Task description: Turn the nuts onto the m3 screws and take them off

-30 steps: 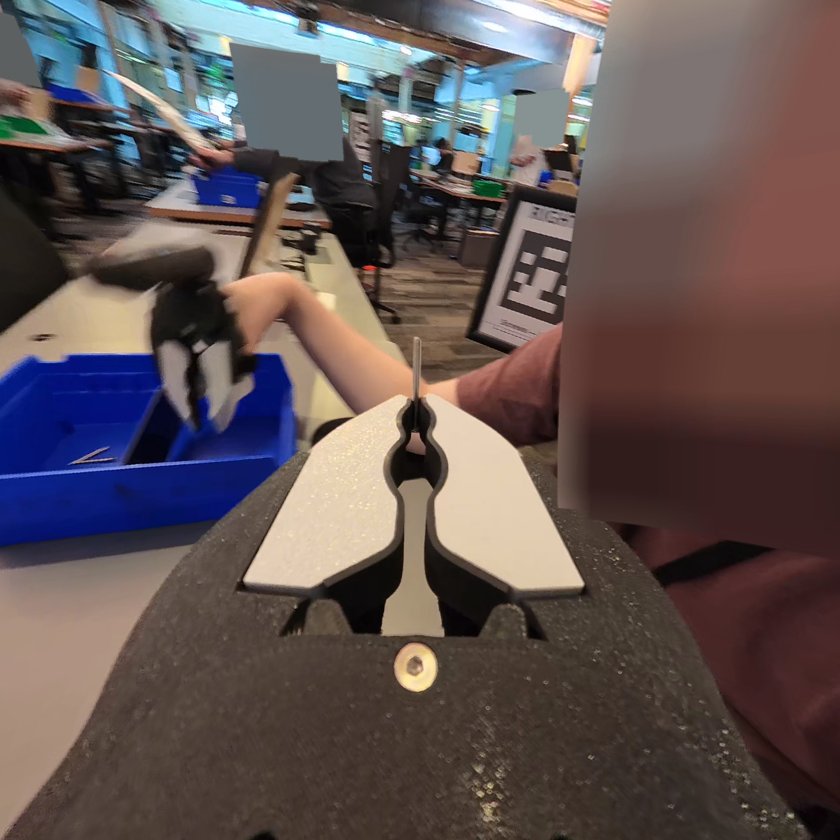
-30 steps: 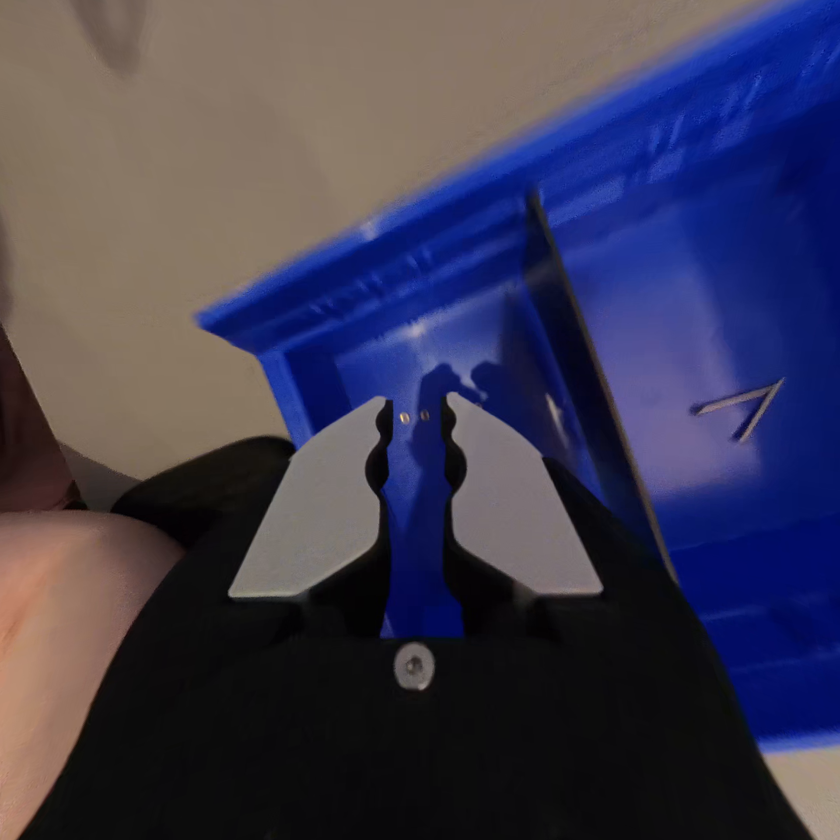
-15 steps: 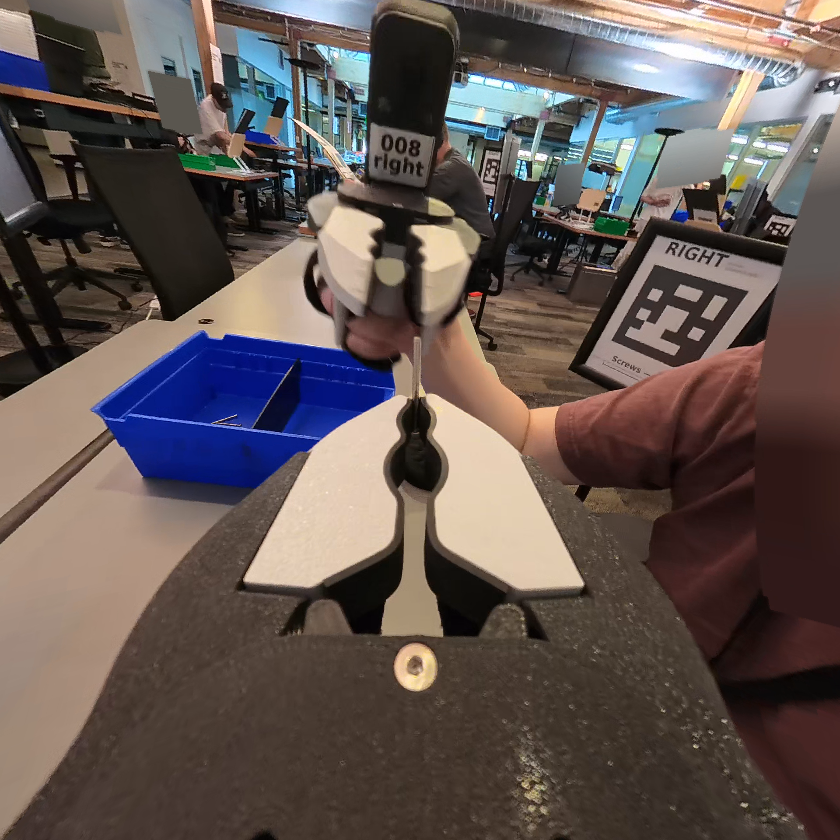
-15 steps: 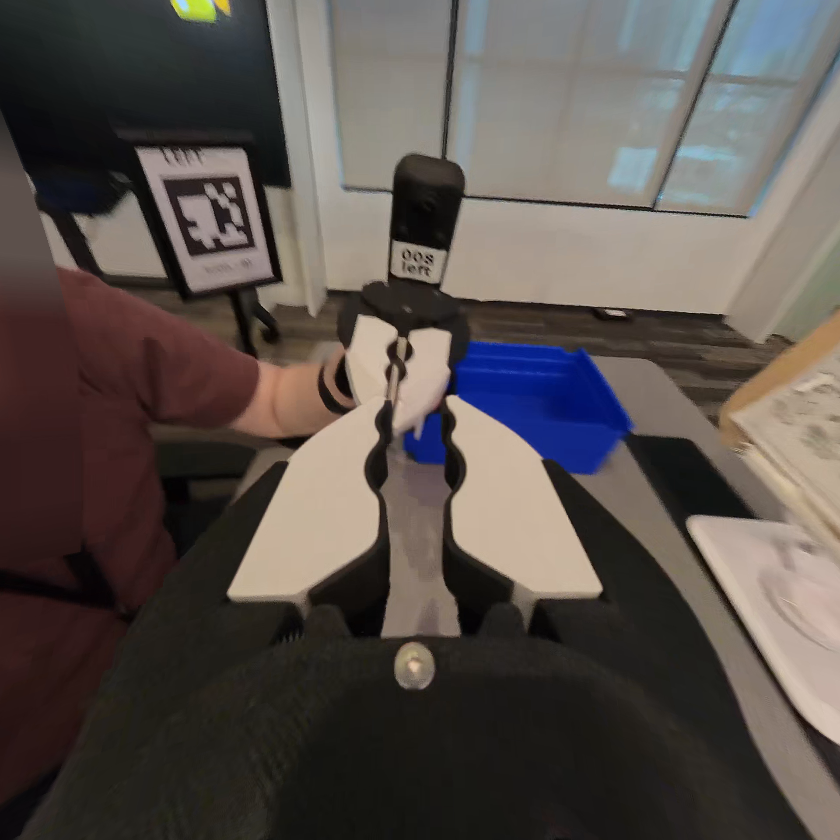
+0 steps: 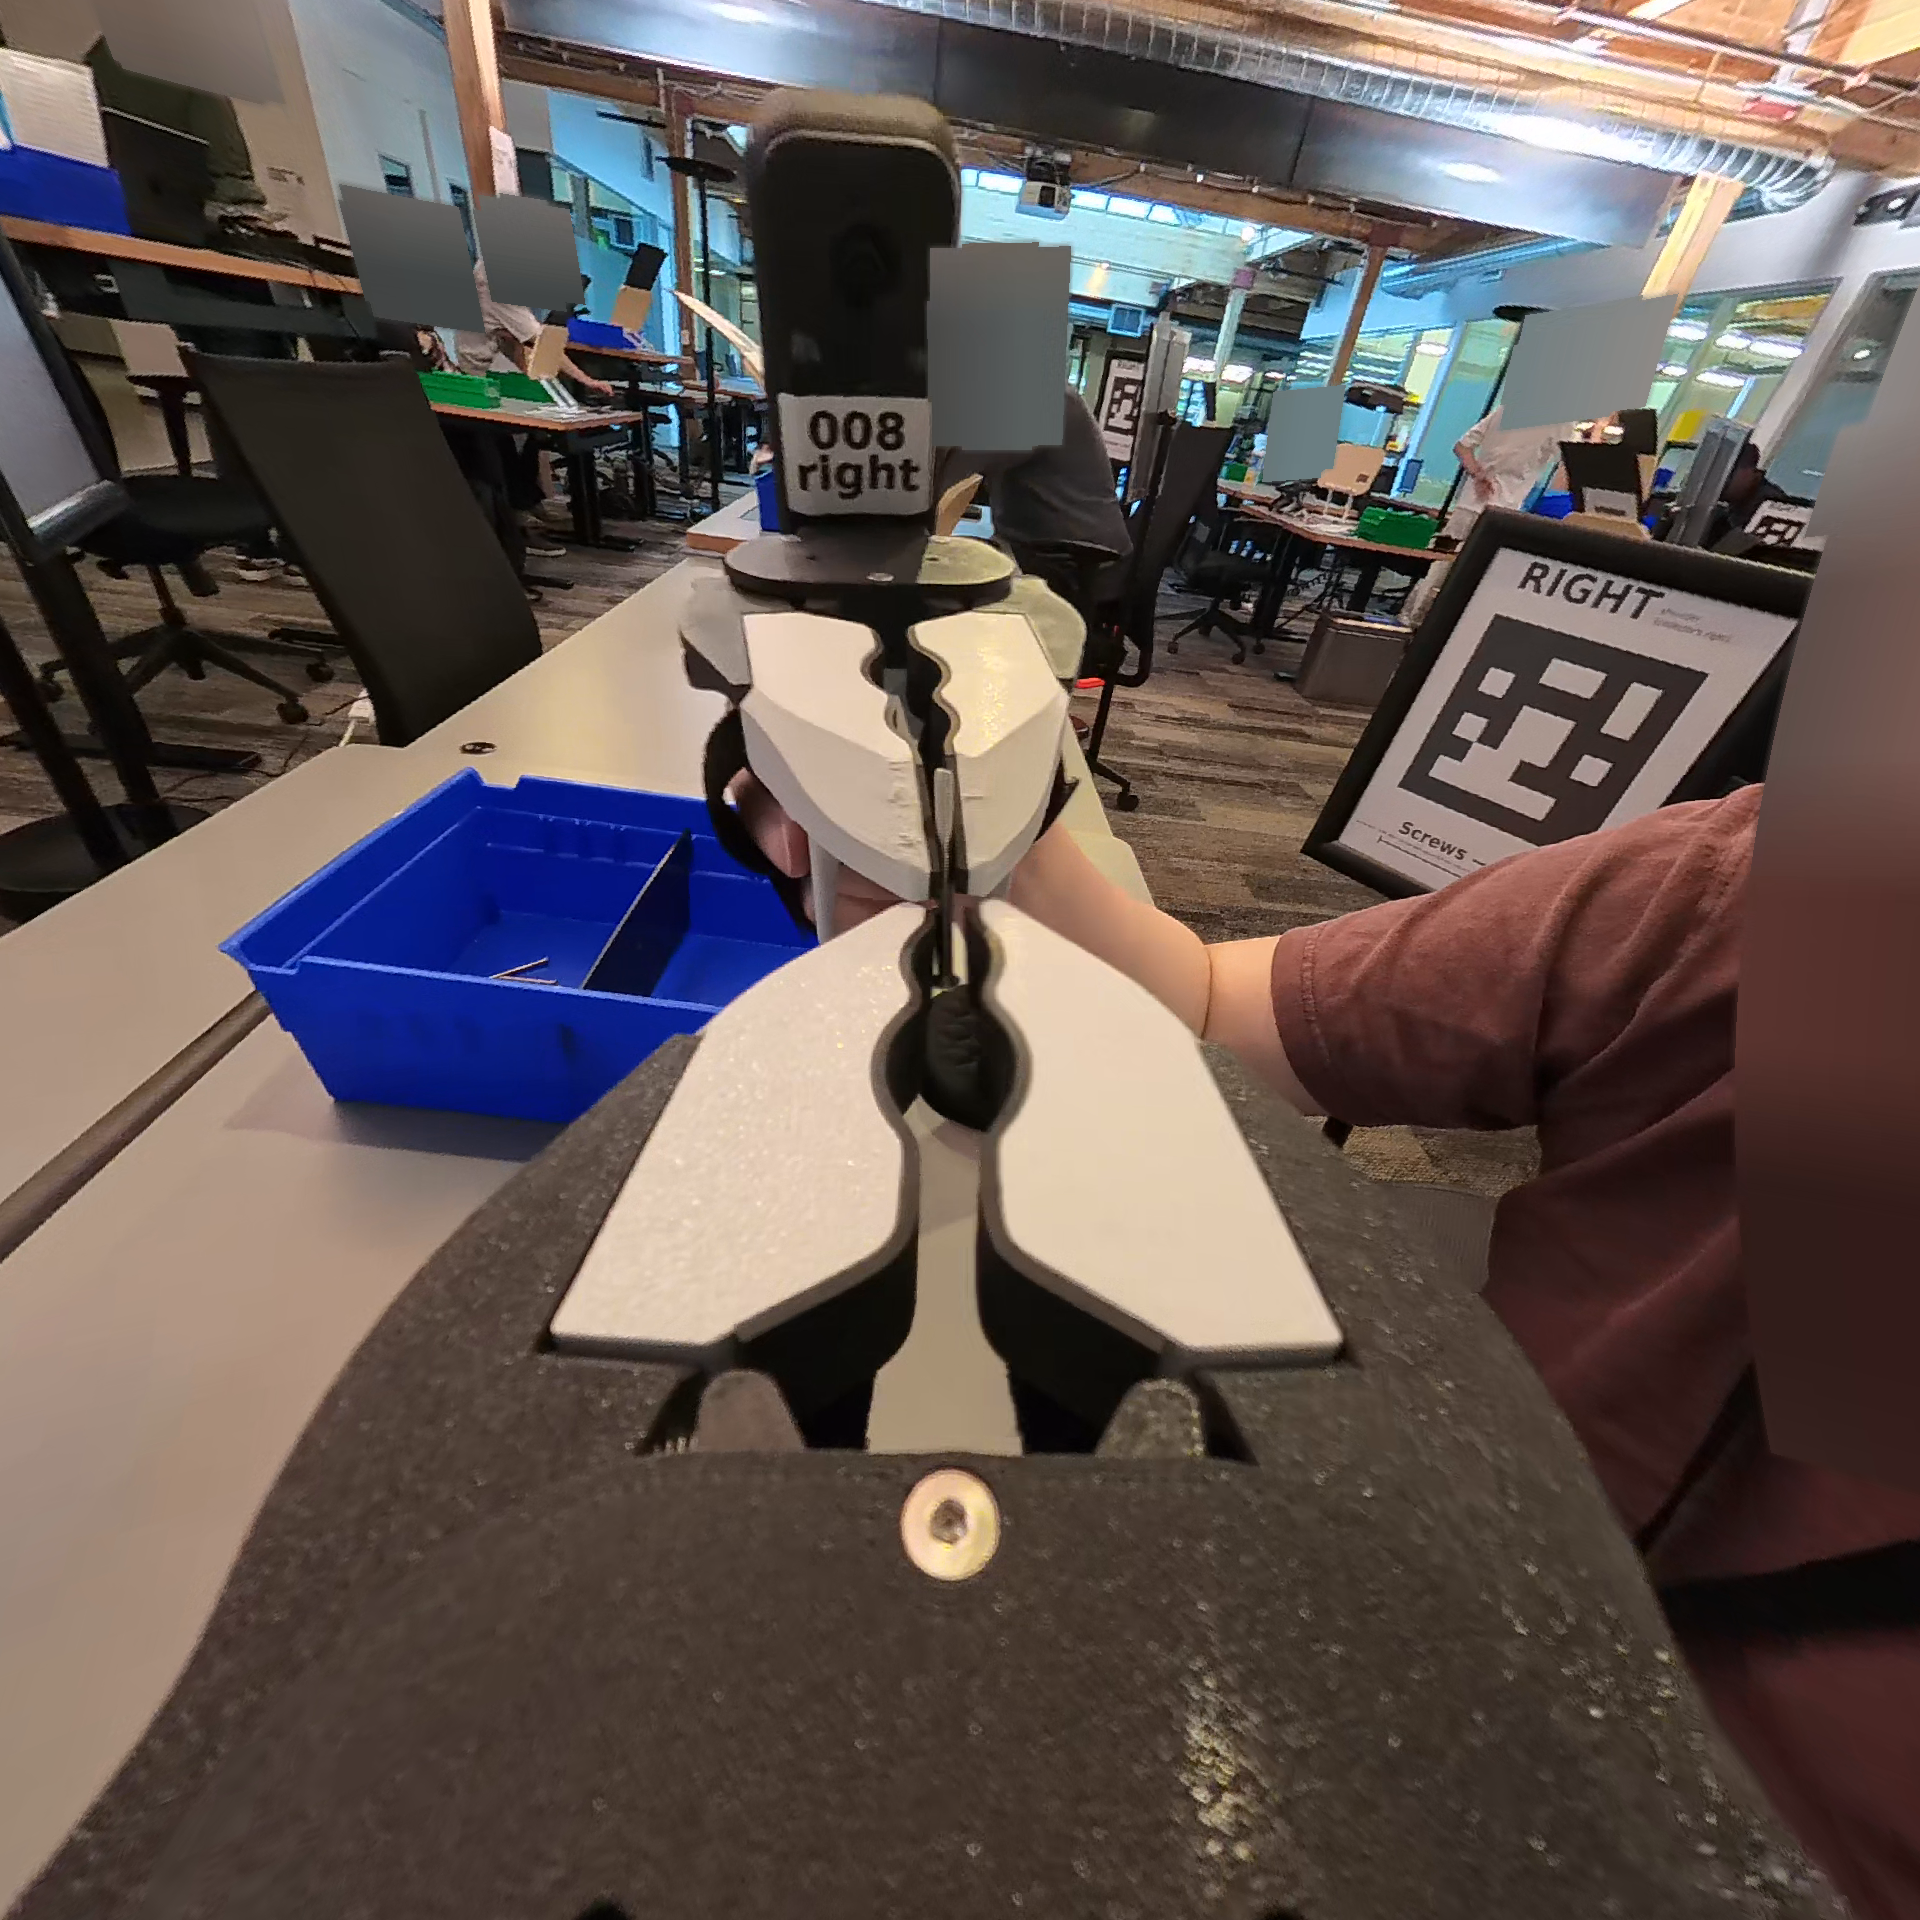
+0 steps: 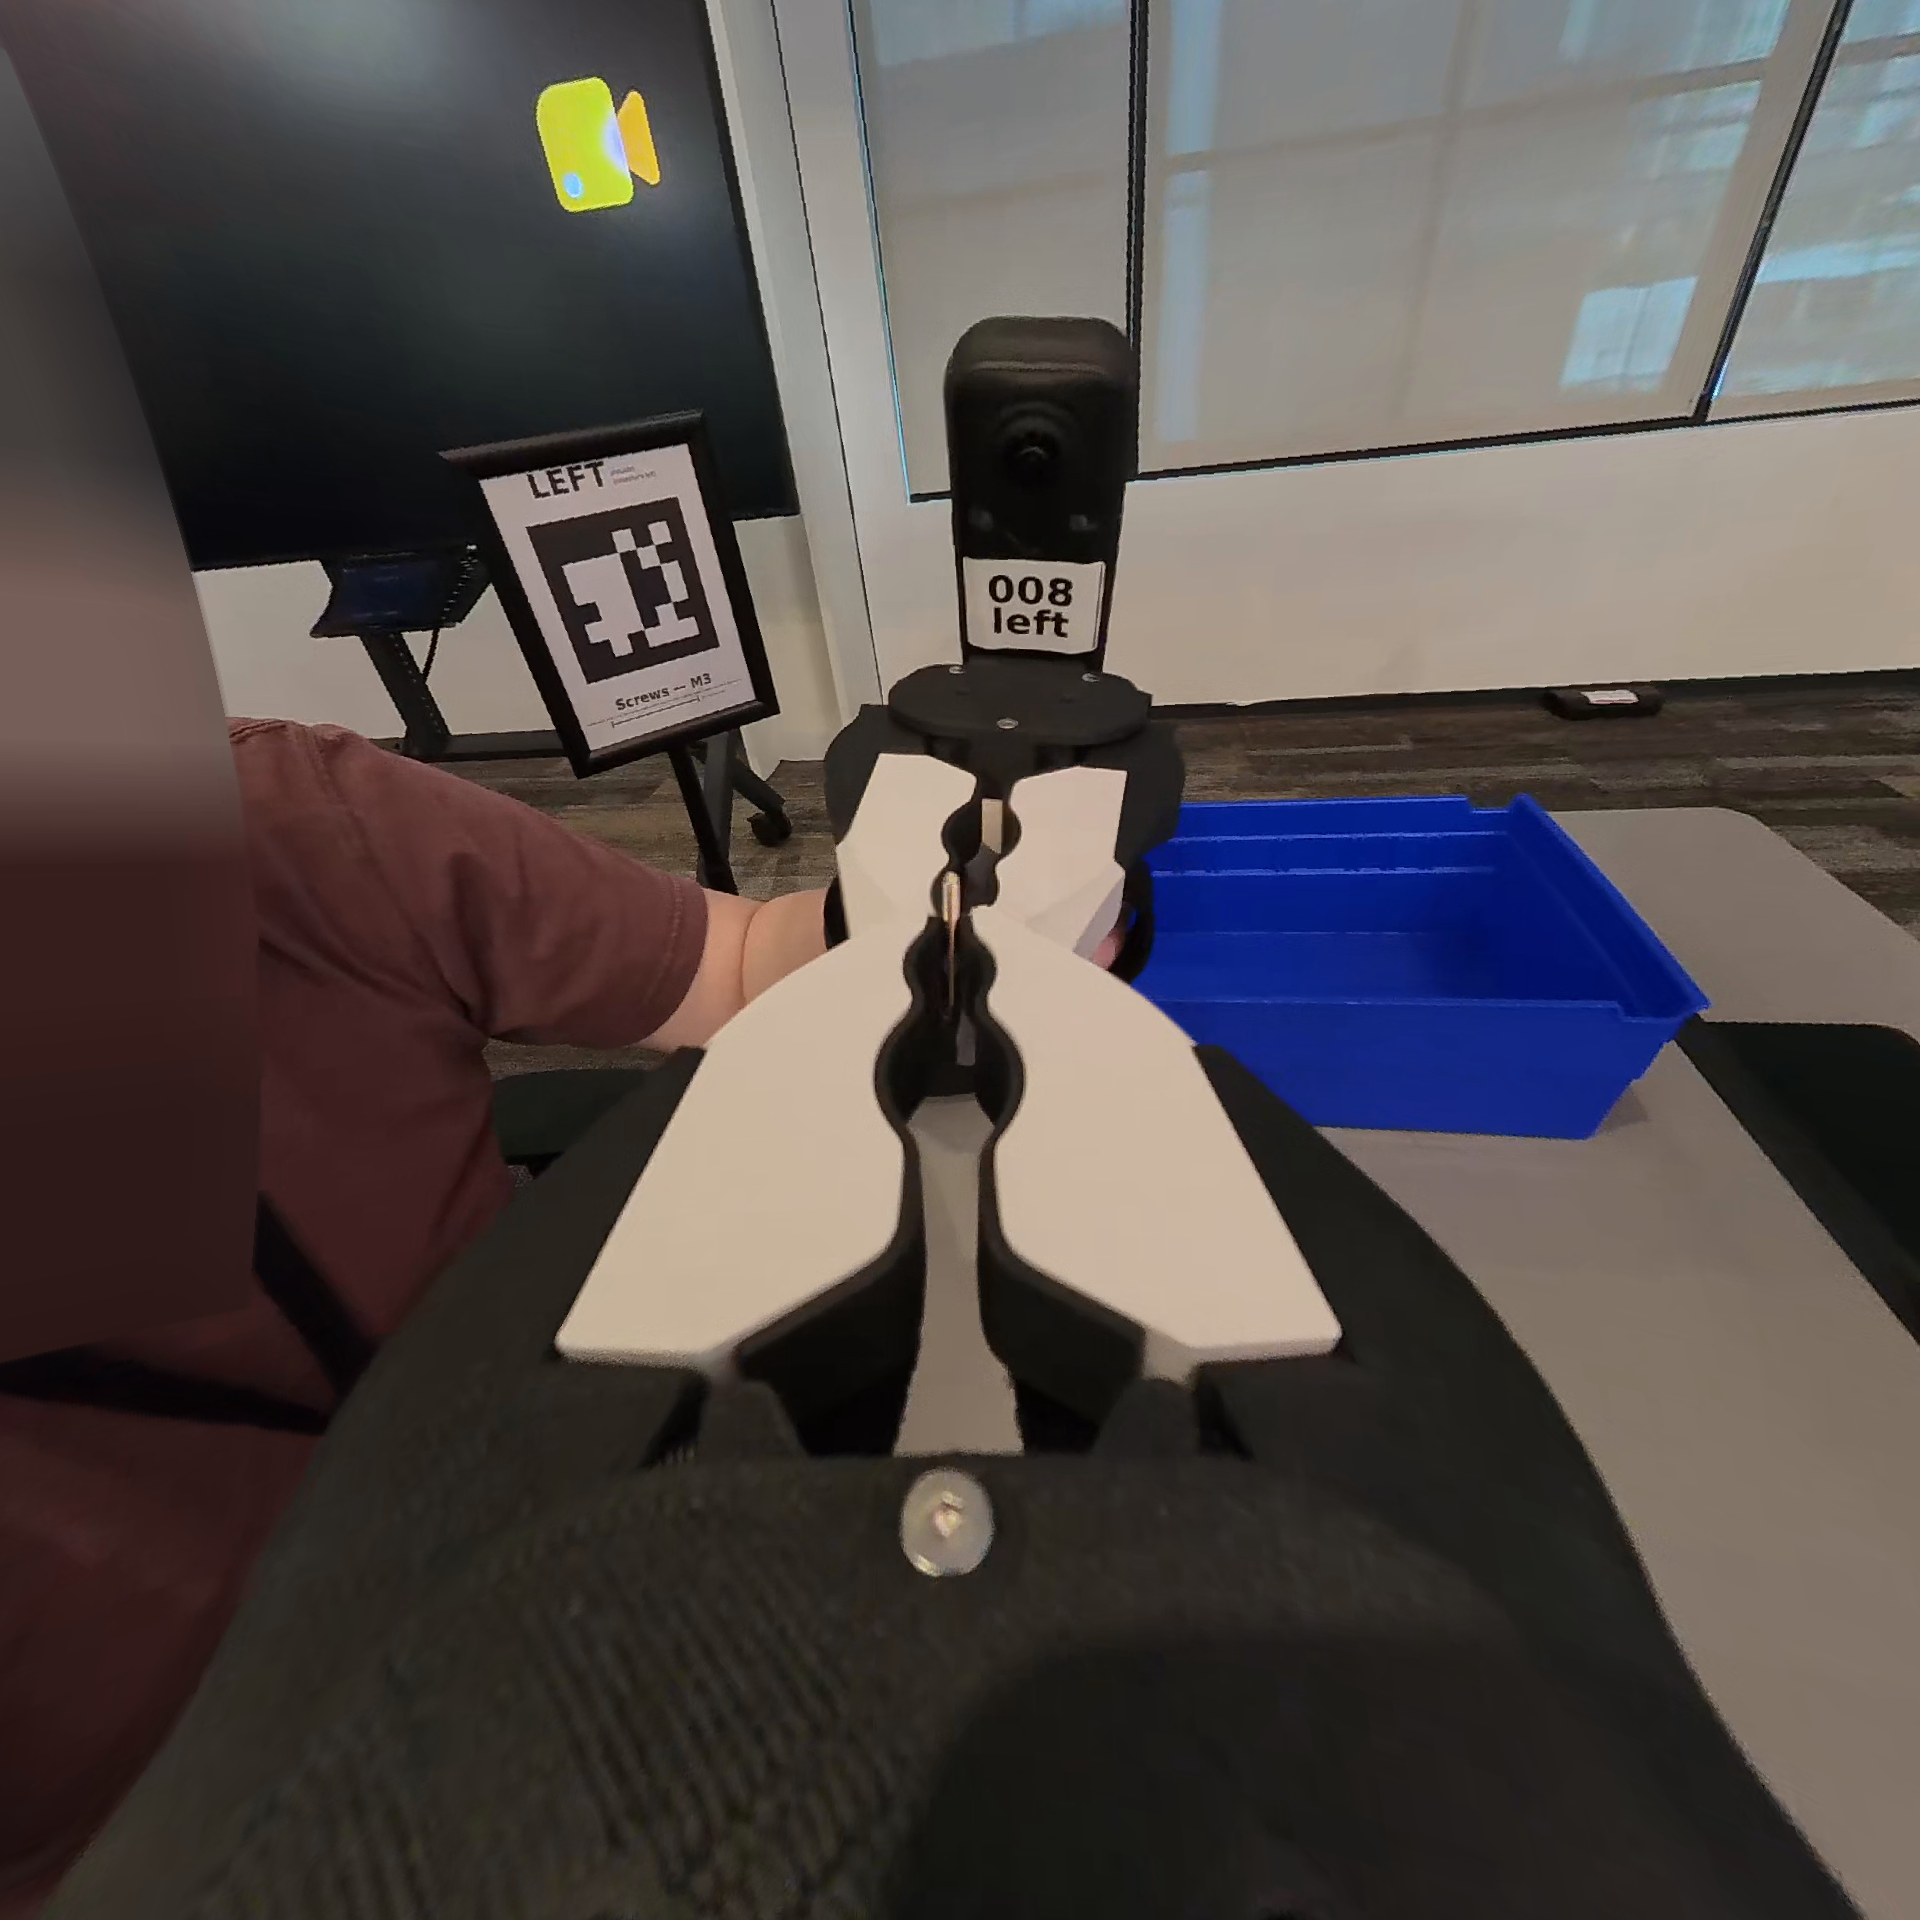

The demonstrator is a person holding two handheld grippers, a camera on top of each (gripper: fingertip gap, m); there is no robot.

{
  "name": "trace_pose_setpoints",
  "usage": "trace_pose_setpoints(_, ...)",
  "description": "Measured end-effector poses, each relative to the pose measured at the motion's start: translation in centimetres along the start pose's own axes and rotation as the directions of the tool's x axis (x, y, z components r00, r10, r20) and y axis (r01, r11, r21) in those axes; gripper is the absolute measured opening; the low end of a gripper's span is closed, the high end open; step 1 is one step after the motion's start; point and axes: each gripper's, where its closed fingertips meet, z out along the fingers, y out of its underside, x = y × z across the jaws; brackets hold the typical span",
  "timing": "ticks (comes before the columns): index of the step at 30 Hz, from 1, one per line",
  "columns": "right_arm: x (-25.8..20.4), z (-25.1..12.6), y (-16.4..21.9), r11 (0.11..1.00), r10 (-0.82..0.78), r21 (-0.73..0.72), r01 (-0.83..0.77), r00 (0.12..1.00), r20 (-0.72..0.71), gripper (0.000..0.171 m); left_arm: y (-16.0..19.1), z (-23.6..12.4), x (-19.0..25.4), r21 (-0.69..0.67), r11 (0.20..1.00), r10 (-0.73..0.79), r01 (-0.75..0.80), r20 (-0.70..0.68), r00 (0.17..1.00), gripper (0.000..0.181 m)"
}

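My left gripper (image 5: 948, 914) clamps the screw (image 5: 943, 831) upright; my right gripper (image 6: 951, 914), tips closed, meets it above the blue bin (image 5: 416, 997).

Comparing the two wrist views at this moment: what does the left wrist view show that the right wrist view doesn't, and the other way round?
Only the left wrist view looks into the blue bin: a dark divider and two thin screws lying in its left compartment, with rows of desks and chairs behind. Only the right wrist view shows a dark screen and a window wall; there the bin's floor is hidden. Both show the left gripper and right gripper meeting tip to tip, jaws shut, on one thin screw, above a grey table.
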Motion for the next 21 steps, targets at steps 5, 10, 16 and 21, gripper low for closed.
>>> trace_pose_setpoints(5, 0.6, -1.3, -0.8, 0.997, 0.054, 0.048, -0.055, 0.998, 0.015, 0.003, -0.2, -0.4, -1.0, 0.0, 1.0, -0.012, 0.012, 0.067, 0.998, 0.032)
trace_pose_setpoints(10, 11.2, -10.8, 3.0, 0.982, -0.023, -0.167, -0.087, 0.824, -0.566, 0.003, -0.6, -1.7, -2.1, -0.018, 1.0, -0.016, 0.019, 0.138, 0.99, 0.03)
trace_pose_setpoints(16, 20.6, -27.8, 16.2, 0.774, 0.025, -0.193, -0.603, 0.334, -0.942, 0.004, 0.3, -1.9, -2.4, -0.111, 0.994, 0.008, 0.01, 0.169, 0.986, 0.028)
trace_pose_setpoints(21, 20.7, -32.3, 21.5, 0.601, -0.088, -0.223, -0.768, 0.213, -0.973, 0.005, 1.4, -1.4, -2.6, -0.171, 0.985, 0.02, 0.009, 0.17, 0.985, 0.028)
